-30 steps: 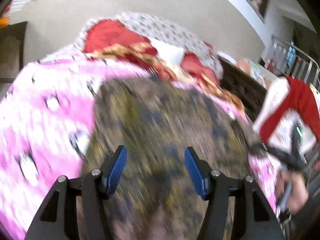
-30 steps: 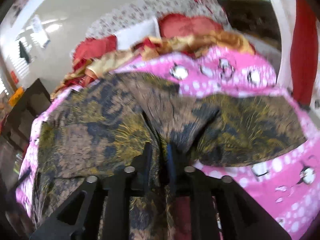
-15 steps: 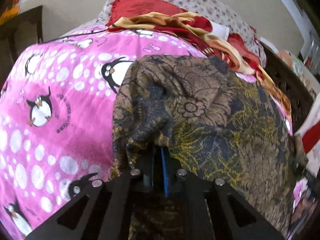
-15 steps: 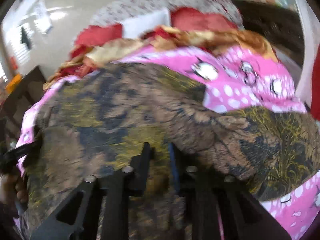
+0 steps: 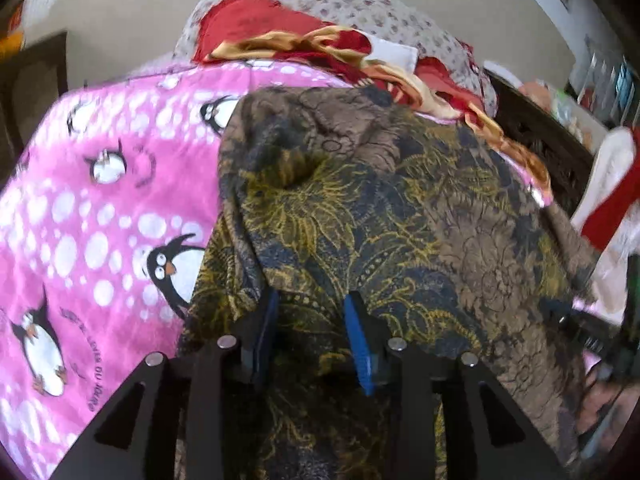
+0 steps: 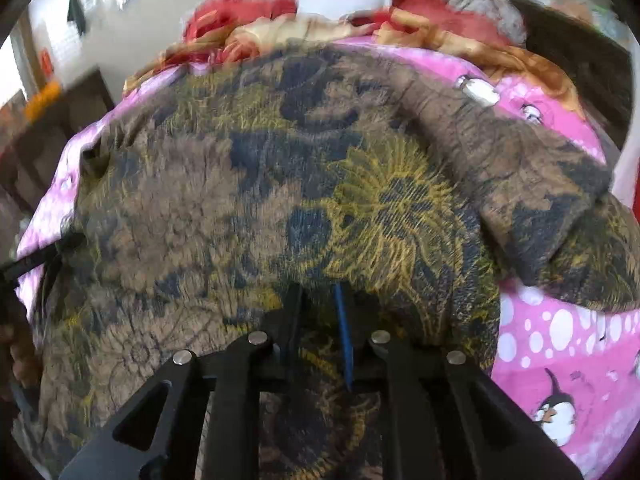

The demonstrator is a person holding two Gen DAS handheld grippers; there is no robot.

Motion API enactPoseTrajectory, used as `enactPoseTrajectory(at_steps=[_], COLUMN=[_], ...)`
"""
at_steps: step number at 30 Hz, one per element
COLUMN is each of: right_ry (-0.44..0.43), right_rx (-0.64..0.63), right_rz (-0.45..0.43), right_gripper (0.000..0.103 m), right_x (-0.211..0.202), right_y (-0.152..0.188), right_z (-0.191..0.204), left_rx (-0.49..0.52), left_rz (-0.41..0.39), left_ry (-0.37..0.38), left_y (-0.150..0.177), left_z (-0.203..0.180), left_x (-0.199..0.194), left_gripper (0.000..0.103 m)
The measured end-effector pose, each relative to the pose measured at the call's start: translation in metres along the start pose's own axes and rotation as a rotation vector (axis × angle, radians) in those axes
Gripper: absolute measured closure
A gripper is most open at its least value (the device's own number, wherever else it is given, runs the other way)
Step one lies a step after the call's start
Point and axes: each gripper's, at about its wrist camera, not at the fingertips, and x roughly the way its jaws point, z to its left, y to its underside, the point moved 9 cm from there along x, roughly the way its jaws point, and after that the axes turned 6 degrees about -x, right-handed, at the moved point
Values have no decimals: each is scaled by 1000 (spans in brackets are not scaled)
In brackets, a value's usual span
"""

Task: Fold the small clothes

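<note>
A brown, navy and gold floral garment (image 5: 380,216) lies spread on a pink penguin blanket (image 5: 100,208). It also fills the right wrist view (image 6: 280,184), with one flap folded over at the right (image 6: 532,184). My left gripper (image 5: 312,304) sits at the garment's near edge, its blue pads apart with cloth draped over and between them. My right gripper (image 6: 318,292) sits at the near edge too, jaws slightly apart, with cloth lying over its tips. The fingertips of both are partly hidden by fabric.
A heap of red and gold clothes (image 5: 328,48) and a spotted grey pillow (image 5: 360,4) lie at the far end of the bed. A red and white cloth (image 5: 608,184) hangs at the right. Dark furniture (image 6: 68,132) stands at the left.
My left gripper was open, then shut on the garment's edge half a second ago, and its pads have now parted again. My right gripper's jaws have also opened a little; the garment has been laid over.
</note>
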Motion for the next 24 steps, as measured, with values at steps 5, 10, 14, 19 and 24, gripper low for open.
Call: enactPoseTrajectory(at_steps=[5,10,14,19,24], right_ry=[-21,124,172,-83,-163], right_rx=[7,93,451,891,1034], right_rz=[63,-139,-196,-273,-292], right_gripper=[86,54,54,55,55], right_x=[-31,-107,-134,-127,-99], right_y=[-15,-23,7,63,82], right_z=[-12,-116,-249,-325,-326], left_rx=[15,73,71,64,64], left_rz=[-7,13,17,13,13], left_ry=[-13,-48,-41,-36,-35], left_y=[15,28,29,28,28], left_z=[-10,-17,-17,-16,-17], left_x=[-10,0,2,1,2], left_gripper=[13,4,2,2,2])
